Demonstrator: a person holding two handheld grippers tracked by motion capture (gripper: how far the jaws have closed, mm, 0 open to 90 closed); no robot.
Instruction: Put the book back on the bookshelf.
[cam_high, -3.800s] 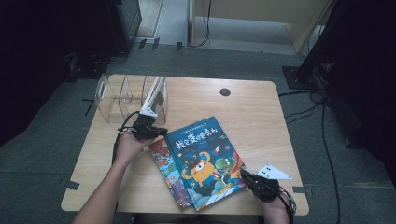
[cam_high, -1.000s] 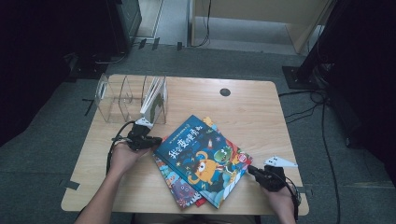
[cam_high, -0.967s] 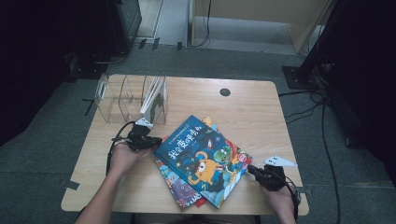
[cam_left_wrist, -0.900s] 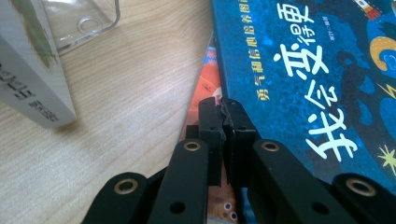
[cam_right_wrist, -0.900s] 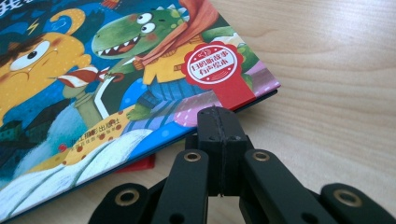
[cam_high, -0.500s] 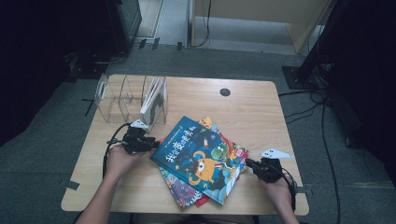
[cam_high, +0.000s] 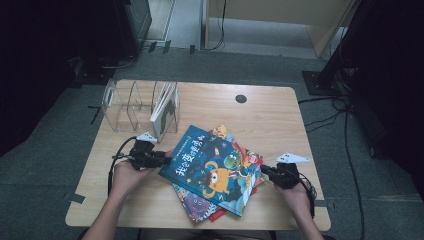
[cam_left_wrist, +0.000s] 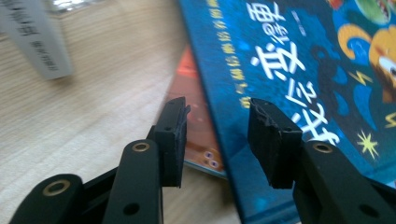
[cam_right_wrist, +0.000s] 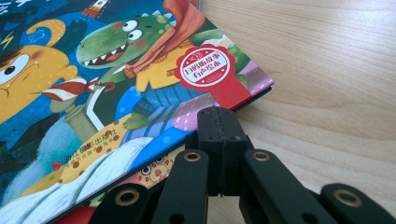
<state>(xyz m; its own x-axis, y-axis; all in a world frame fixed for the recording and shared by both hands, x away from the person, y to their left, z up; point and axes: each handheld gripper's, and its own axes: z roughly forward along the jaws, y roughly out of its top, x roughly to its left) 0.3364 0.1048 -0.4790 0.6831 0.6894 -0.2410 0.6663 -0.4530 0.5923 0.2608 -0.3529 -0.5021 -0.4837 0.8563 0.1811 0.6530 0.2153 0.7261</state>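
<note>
since a second before, the left gripper (cam_high: 161, 159) had let go: its jaws had just been opening, and in the left gripper view they stood apart around the edge of the blue book (cam_left_wrist: 299, 70) without pressing on it. the blue book (cam_high: 212, 167) had also turned a little on the pile since then, with its near corner swung toward 6 o'clock on the wooden table (cam_high: 280, 115). i think this meant the left side was getting a new hold, or the pile was being fanned out so one book could be lifted. the right gripper (cam_right_wrist: 219, 122) was closed with nothing between its jaws, and its tip sat just beside the book's corner at 3 o'clock of the pile.

the pile lay near the middle of the table, toward 6 o'clock. the clear book rack (cam_high: 131, 102) stood at about 10 o'clock with a thin book (cam_high: 165, 107) leaning in it.

the books under the blue one were mostly covered, so i could not count them. i could not tell if the right tip touched the book or only came close. the room around the table was too dark to read.
</note>
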